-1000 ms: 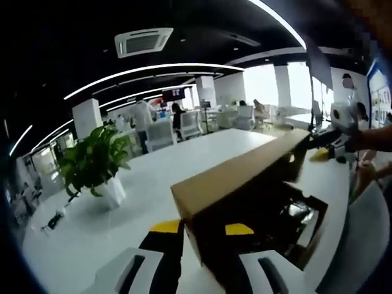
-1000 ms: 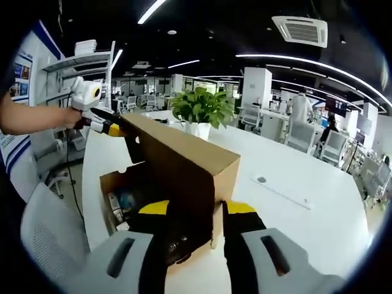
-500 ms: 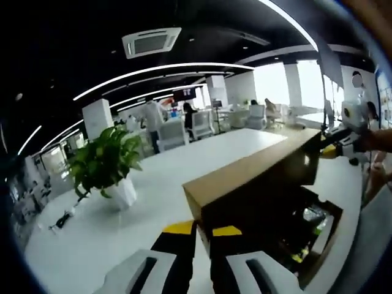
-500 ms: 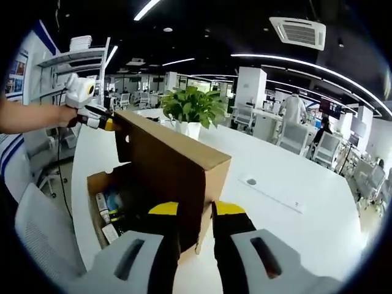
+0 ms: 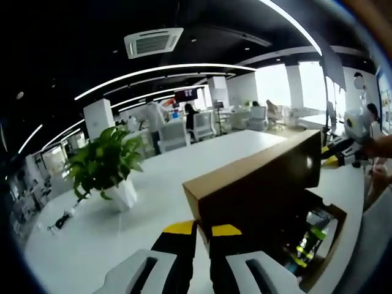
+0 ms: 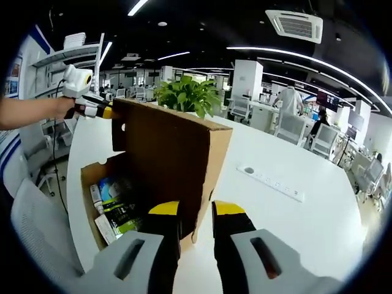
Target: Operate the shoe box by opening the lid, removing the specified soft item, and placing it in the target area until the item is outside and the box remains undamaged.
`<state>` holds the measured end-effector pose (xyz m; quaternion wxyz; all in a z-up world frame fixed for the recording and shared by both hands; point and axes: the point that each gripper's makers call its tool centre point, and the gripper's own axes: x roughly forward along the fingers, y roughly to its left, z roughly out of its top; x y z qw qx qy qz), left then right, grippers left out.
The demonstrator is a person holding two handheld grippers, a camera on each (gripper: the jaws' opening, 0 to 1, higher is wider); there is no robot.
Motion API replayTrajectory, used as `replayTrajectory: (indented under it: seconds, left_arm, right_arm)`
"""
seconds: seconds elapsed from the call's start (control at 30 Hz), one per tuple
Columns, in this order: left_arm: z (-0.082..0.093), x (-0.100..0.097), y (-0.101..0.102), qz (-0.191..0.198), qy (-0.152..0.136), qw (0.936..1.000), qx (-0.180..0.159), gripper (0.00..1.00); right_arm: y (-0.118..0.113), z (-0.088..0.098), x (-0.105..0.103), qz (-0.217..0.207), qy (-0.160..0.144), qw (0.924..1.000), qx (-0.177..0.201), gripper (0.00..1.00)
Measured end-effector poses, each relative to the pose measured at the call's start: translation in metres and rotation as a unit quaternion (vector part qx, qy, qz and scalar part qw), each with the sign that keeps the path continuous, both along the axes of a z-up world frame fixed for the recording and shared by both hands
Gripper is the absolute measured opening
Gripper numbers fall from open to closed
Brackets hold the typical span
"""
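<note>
two grippers hold one lid (image 6: pixel 165 159), one at each end. in your right gripper view, your right gripper (image 6: pixel 195 211) has its yellow-tipped jaws pinched onto the lid's near corner, and your left gripper (image 6: pixel 101 111) grips the far corner ahead and to the left. in your left gripper view, your left gripper (image 5: pixel 202 231) is closed on the near end of the lid (image 5: pixel 257 184), with your right gripper (image 5: pixel 334 160) at the far end, off to the right.

one box (image 6: pixel 89 184) sits on the white table (image 6: pixel 288 220), just ahead and left of your right jaws, below the raised lid. several items (image 6: pixel 116 205) lie inside it; which one is soft i cannot tell.

compared with a second ago, the lid stands more upright and higher, so more of the box's inside shows, and your jaws have drawn closer together on its edge.

one plant (image 5: pixel 101 165) stands ahead and left of your left gripper, well apart from the box. one power strip (image 6: pixel 272 184) lies ahead and right of your right gripper.
</note>
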<state>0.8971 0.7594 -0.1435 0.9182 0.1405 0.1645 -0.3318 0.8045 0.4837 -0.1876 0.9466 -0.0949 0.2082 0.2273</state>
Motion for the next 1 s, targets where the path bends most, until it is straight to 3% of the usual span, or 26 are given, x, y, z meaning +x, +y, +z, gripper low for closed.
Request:
replayTrajectory:
  seconds: [0.63,1.0]
  left_arm:
    - [-0.005,0.029,-0.005,0.006,0.007,0.9999,-0.013,0.06]
    - [-0.009,0.039,-0.01,0.016,0.019,0.9994,-0.024,0.07]
  right_arm:
    - [-0.003,-0.036,0.01,-0.014,0.028,0.9993,-0.021,0.07]
    - [-0.006,-0.037,0.018,-0.017,0.02,0.9989,-0.038,0.02]
